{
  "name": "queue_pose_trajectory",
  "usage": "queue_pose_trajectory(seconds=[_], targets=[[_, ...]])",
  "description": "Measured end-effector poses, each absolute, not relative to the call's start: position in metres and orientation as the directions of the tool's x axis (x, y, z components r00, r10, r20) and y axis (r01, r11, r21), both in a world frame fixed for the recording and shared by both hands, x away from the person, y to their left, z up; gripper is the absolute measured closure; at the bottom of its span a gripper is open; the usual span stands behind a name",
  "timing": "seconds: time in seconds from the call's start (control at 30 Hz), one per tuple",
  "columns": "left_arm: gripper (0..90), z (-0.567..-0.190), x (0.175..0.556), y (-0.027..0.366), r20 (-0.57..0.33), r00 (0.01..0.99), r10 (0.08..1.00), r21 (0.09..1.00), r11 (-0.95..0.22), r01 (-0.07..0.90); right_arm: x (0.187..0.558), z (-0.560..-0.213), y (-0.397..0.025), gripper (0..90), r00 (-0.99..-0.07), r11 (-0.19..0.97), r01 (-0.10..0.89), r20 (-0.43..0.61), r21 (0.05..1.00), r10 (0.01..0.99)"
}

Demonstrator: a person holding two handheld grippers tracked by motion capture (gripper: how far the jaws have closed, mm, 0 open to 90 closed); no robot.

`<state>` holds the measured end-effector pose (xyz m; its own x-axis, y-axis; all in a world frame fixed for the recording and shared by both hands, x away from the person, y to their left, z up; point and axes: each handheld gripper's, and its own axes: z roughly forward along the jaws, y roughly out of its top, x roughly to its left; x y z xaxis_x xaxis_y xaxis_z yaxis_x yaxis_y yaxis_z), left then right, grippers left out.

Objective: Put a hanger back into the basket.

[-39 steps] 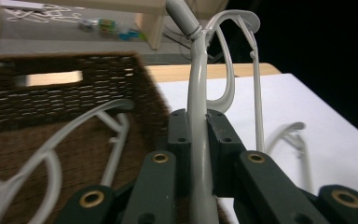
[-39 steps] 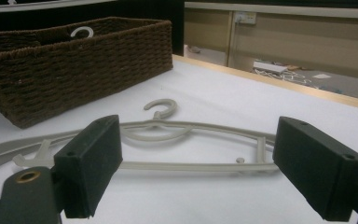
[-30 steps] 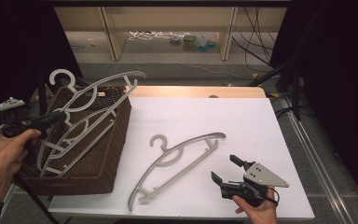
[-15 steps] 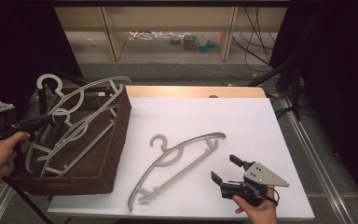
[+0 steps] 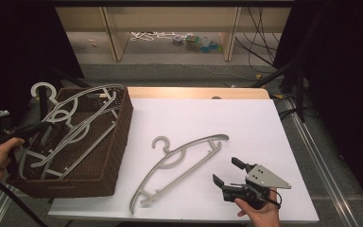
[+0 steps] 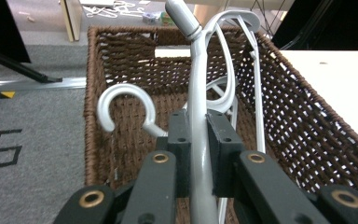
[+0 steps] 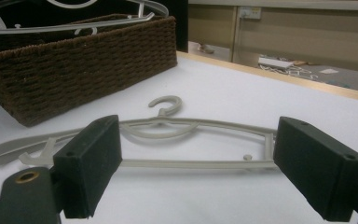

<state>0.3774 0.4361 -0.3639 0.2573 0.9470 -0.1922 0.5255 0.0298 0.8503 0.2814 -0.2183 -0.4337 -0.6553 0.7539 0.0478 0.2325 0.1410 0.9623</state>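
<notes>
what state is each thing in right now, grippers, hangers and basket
left gripper: shut on a grey hanger, over the basket
right gripper: open, holds nothing, jaws toward the table hanger
table hanger: lies flat on the white table, untouched
basket: upright at the table's left edge, hangers stick out over its rim

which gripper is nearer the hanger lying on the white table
Right. The right gripper sits open just beside the hanger, while the left gripper is off at the basket.
</notes>
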Motion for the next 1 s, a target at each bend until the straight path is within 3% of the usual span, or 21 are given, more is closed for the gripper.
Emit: queue_pose_trajectory(seconds=[0.43, 0.63, 0.77, 0.87, 1.0], targets=[[80.8, -0.381, 0.398, 0.42, -0.102, 0.274, 0.956, 0.773, -0.097, 0.626, 0.282, -0.434, -0.218, 16.2, -0.656, 0.145, 0.239, 0.05, 0.96, 0.753], [81.0, -0.396, 0.408, 0.422, -0.009, 0.314, 0.949, 0.696, -0.22, 0.684, 0.282, -0.434, -0.218, 16.3, -0.657, 0.143, 0.24, 0.052, 0.96, 0.752], [80.6, -0.404, 0.408, 0.42, -0.046, 0.303, 0.952, 0.691, -0.189, 0.698, 0.282, -0.434, -0.218, 16.3, -0.657, 0.144, 0.236, 0.048, 0.961, 0.752], [79.9, -0.409, 0.407, 0.416, -0.007, 0.326, 0.945, 0.648, -0.244, 0.722, 0.282, -0.434, -0.218, 16.2, -0.655, 0.138, 0.24, 0.055, 0.961, 0.754], [74.3, -0.41, 0.407, 0.418, -0.03, 0.291, 0.956, 0.644, -0.204, 0.738, 0.281, -0.434, -0.218, 16.3, -0.659, 0.15, 0.245, 0.051, 0.958, 0.75]])
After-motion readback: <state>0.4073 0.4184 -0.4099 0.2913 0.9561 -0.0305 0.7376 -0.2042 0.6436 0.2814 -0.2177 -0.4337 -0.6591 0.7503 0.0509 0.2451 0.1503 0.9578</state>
